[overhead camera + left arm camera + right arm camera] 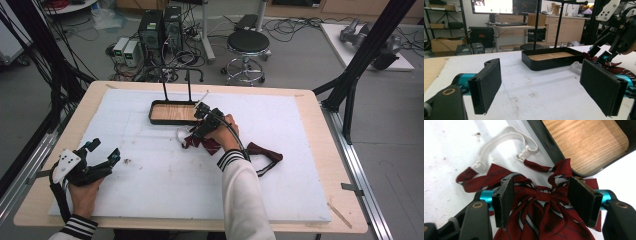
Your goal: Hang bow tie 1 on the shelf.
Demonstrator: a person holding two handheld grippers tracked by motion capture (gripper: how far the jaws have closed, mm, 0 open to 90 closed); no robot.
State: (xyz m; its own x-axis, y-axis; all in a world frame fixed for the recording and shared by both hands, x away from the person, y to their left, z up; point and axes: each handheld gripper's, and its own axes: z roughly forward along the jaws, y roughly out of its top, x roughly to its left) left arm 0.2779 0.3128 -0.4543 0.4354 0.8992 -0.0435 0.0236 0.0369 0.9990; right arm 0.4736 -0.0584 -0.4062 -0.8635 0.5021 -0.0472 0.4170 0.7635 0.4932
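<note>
The work looks barely begun: the red striped bow tie (541, 215) lies on the white foam board (150, 185) just off the near right corner of the black tray (172, 113), whose wooden floor carries nothing. The right gripper (544, 200) hangs over the bow's knot with its jaws half spread on either side of it, and the pads are not pressing the cloth, so the grasp and any carry to the tray are left to do. The left gripper (544, 87) rests wide apart near the board's near left corner, holding nothing.

The right gripper view gives what the high view blurs: the white elastic strap (499, 142) with its clasp (lying against the tray wall). The high view alone takes in a second dark red piece (265, 151) toward the board's right edge
</note>
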